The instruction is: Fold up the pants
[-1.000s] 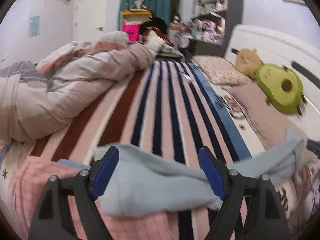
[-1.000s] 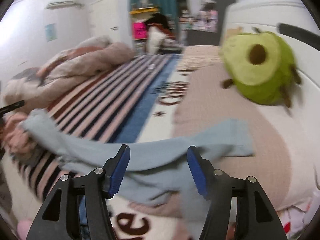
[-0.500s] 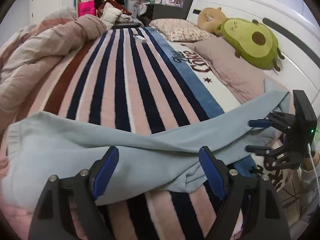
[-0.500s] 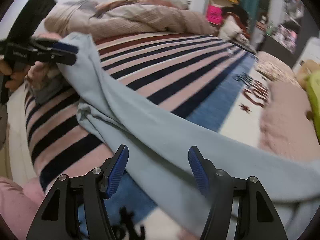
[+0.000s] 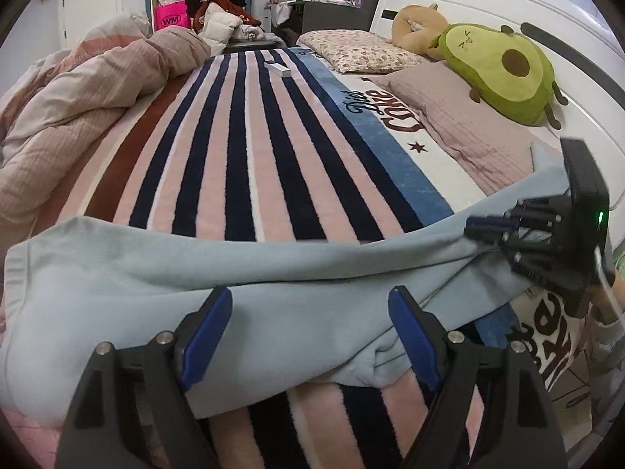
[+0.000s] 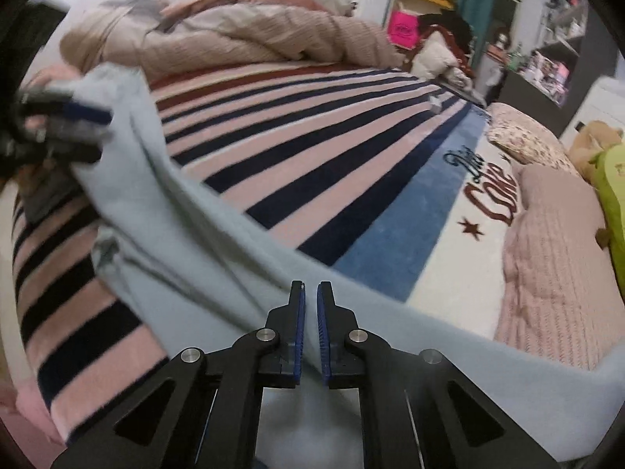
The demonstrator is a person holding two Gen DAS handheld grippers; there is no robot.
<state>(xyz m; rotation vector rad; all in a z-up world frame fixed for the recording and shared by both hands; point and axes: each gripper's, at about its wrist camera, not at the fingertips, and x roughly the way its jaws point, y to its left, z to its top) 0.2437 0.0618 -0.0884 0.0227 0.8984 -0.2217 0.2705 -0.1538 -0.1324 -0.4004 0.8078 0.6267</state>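
Light blue pants [image 5: 203,273] lie stretched across the near end of a striped bed. My left gripper [image 5: 308,332] is open, its blue pads apart above the pants near the waistband. In the left wrist view my right gripper [image 5: 480,230] is pinched on the pants' upper edge at the right. In the right wrist view my right gripper [image 6: 309,312] is shut on the pants [image 6: 187,242] edge. The left gripper [image 6: 90,121] shows blurred at the far left by the waistband end.
A striped blanket [image 5: 250,136] covers the bed. A bunched beige duvet [image 5: 78,90] lies at the left. Pillows and an avocado plush [image 5: 504,70] sit by the headboard at the right. A small white object [image 5: 277,68] lies far up the blanket.
My right gripper has closed on the pants' edge; it was open half a second ago. The pants are pulled straighter across the bed. The left gripper stays open.
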